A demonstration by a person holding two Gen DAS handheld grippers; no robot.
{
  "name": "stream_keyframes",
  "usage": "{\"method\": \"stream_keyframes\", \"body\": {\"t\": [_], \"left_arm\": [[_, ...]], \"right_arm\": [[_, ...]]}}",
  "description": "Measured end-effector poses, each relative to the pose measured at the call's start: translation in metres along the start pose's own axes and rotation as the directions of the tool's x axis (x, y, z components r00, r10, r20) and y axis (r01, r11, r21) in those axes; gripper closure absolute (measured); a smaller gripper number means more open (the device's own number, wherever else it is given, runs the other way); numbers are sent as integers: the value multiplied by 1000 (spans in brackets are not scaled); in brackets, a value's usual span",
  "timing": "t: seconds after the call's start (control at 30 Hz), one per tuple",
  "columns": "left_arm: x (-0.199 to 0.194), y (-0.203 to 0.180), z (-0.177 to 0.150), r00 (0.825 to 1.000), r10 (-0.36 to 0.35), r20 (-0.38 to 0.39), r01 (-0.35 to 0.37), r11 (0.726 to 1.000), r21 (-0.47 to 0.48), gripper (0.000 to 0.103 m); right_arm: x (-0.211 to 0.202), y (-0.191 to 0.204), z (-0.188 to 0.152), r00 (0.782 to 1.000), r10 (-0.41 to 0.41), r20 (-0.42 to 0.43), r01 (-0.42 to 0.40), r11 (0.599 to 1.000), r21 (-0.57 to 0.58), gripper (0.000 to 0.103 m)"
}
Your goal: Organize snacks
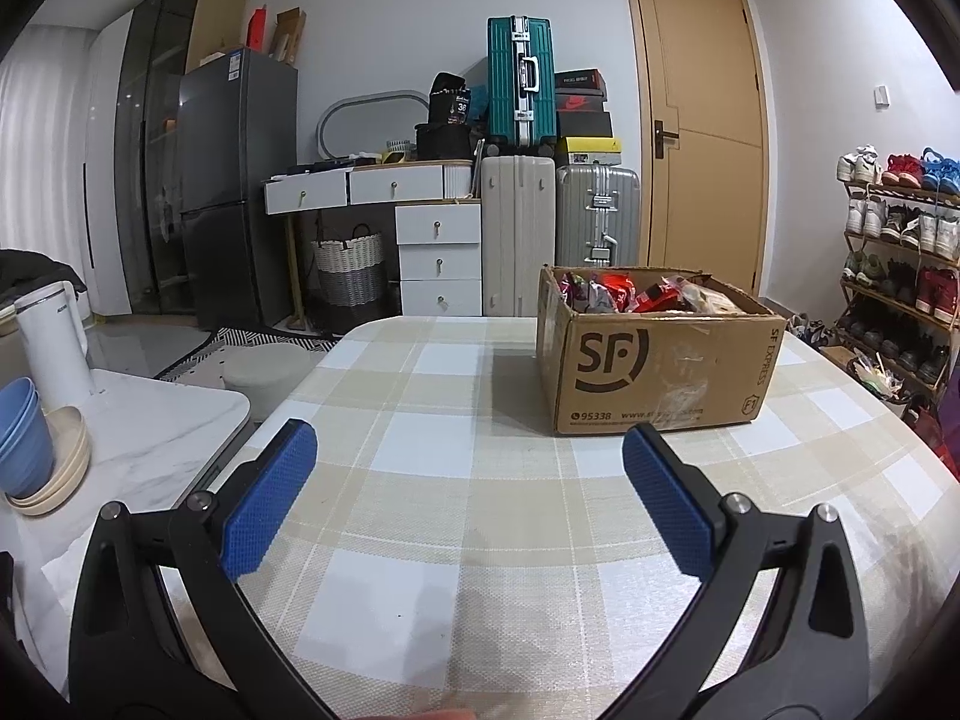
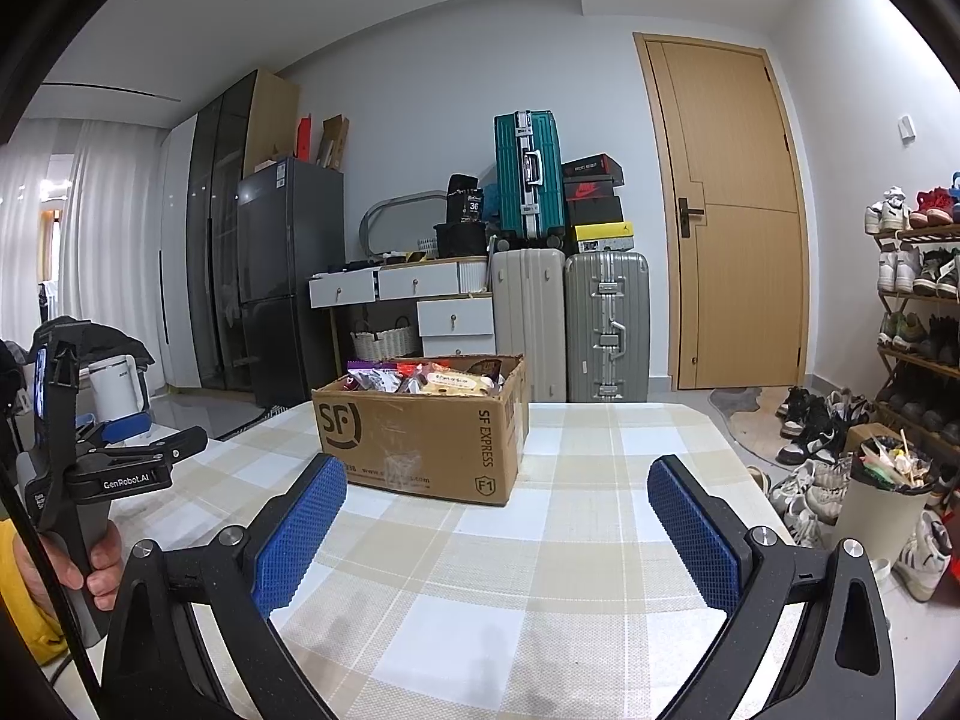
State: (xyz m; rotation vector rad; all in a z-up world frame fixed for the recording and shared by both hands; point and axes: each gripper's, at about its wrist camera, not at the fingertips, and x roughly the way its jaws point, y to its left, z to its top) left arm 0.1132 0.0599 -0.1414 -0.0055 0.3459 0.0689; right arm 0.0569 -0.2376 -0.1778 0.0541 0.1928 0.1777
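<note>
1. Left gripper, lower middle of its frame: blue pads spread wide, holding nothing, above the checked table.
2. Cardboard box, right of centre, stands on the table, full of snack packets.
3. Right gripper, low in its frame: pads wide apart, holding nothing; box is centre-left.

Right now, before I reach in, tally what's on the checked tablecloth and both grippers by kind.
Cardboard boxes: 1, the SF box on the table, open-topped and full of snack packets too jumbled to count.
Grippers: 2, left gripper and right gripper, both open and empty, short of the box.
Total: 3.
</note>
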Motion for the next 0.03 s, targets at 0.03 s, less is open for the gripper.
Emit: {"method": "stream_keyframes", "body": {"t": [0.03], "left_arm": [[1,0,0,1000,3,-2,-3,1000,-1,1]], "right_arm": [[0,0,-1,1000,-1,0,1,1000,0,1]]}}
